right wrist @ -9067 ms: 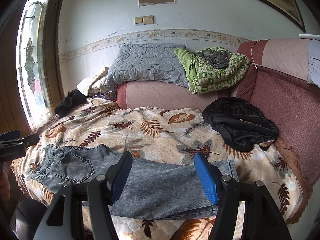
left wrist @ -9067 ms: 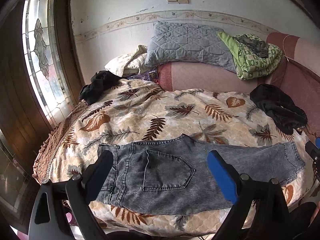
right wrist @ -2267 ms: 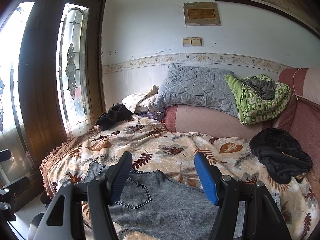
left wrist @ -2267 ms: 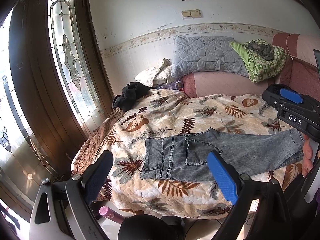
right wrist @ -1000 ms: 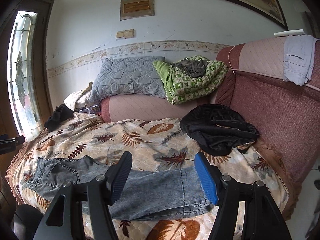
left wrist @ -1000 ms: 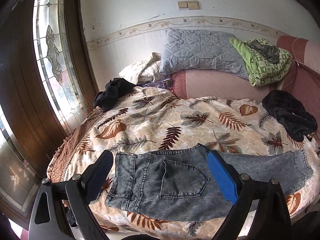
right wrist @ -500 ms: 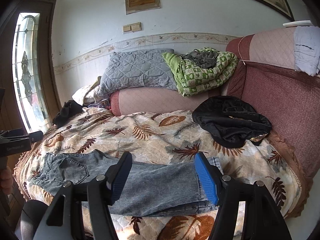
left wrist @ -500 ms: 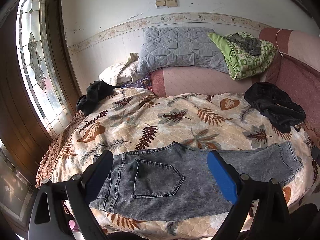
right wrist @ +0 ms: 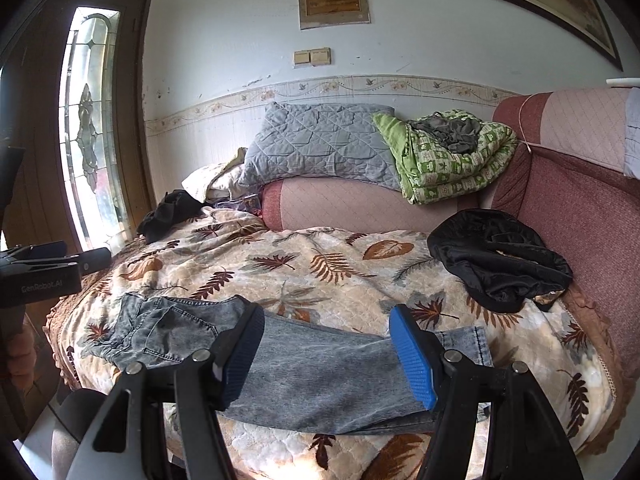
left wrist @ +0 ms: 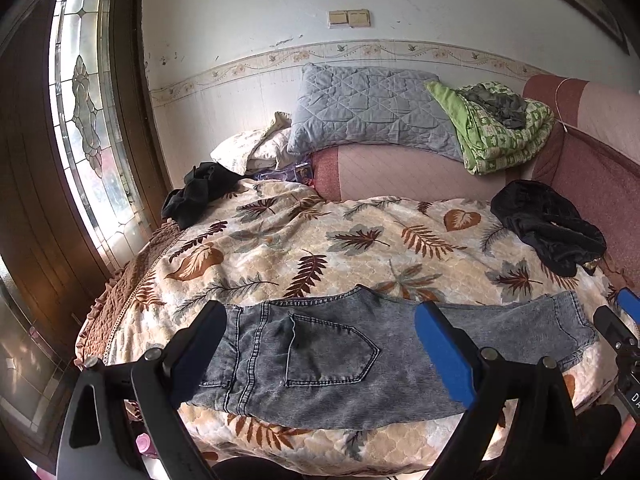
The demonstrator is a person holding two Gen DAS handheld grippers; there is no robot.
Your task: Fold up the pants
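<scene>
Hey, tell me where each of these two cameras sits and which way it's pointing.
Left wrist view: rides the left tool, open above the jeans' waist end, facing the bed's headboard wall; the right tool shows at the frame's right edge.
Right wrist view: rides the right tool, open above the jeans' leg end, facing the same wall; the left tool shows at far left.
Both share the jeans, leaf-print bedspread, grey pillow and black garment.

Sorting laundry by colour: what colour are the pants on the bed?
Mottled grey-blue denim pants, clearest in the left wrist view.
</scene>
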